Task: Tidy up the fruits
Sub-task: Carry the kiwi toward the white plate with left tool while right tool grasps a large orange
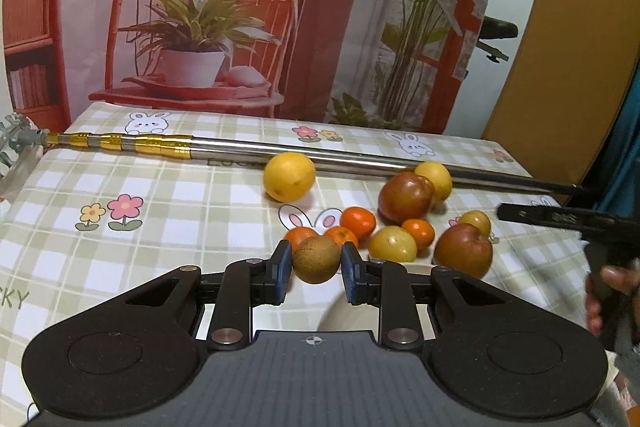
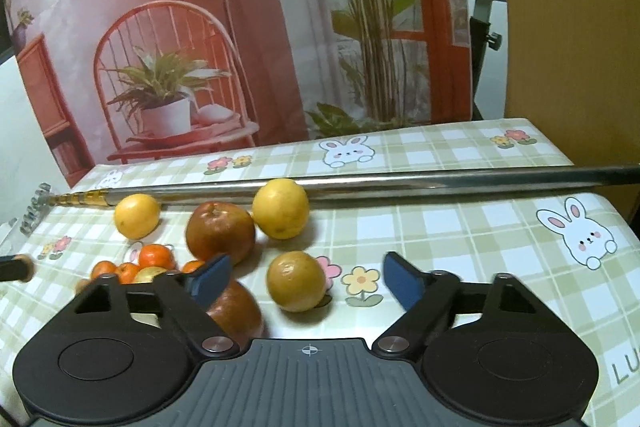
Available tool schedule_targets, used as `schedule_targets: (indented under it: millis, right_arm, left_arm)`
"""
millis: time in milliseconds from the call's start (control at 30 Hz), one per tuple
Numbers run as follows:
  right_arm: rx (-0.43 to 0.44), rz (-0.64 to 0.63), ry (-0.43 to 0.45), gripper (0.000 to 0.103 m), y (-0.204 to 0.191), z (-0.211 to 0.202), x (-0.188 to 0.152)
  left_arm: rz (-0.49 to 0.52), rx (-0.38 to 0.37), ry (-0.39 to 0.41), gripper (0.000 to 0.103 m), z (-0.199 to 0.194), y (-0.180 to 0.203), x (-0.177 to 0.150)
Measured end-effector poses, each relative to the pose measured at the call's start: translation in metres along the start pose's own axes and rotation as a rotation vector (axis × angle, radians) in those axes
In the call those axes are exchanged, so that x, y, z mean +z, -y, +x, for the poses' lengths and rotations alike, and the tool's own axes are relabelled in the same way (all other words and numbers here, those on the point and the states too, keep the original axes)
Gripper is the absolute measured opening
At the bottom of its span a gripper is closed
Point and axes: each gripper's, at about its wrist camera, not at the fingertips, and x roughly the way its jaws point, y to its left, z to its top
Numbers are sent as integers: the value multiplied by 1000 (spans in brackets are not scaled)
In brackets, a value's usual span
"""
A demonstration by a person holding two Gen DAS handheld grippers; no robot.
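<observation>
Most of the sorting is left, as I judge it: my left gripper (image 1: 316, 265) has its blue pads against both sides of a brownish round fruit (image 1: 316, 259) at six o'clock of the heap, which looks like a first pick, and I see no bowl or tray to take it. Whether it is lifted clear of the checked tablecloth (image 1: 180, 207) I cannot tell. My right gripper (image 2: 306, 281) is spread wide and holds nothing, with a yellow-brown fruit (image 2: 296, 281) lying between its fingers but apart from both pads. Counting from the left wrist view: two lemons, a large one (image 1: 289, 177) at eleven o'clock of the heap and a smaller one (image 1: 434, 179) at one o'clock; two red-brown apples (image 1: 406, 195) (image 1: 463, 250); four small tangerines (image 1: 358, 222); two yellowish plum-like fruits (image 1: 392, 243); and the gripped brown one. That makes eleven, all loosely bunched at the middle right of the cloth. Across the far side at twelve o'clock lies a telescopic metal rod (image 1: 240, 149), touching or just behind both lemons.
</observation>
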Motion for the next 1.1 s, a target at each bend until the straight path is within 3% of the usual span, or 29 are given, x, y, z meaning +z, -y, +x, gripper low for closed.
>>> schedule_targets:
  millis: [100,433,633,700,1100]
  right_arm:
    - [25,39,-30,60,8,16,1]
    - [90,162,-93,57,16,51,-5]
    - [101,187,-128,43,16,62,-6]
    - [100,187,-136,43,15,63,-6]
    - [84,130,-61,42,-2,7,-5]
  left_arm:
    - [13,-4,-5,28,0,4,-3]
    - [32,-25,-33,28,6,12,-11]
    - [37,-32,-65,28,12,15,-16]
    - [41,-35,-76,28,13,16,-18]
    - [6,-27,-66,28,-12,18,-17]
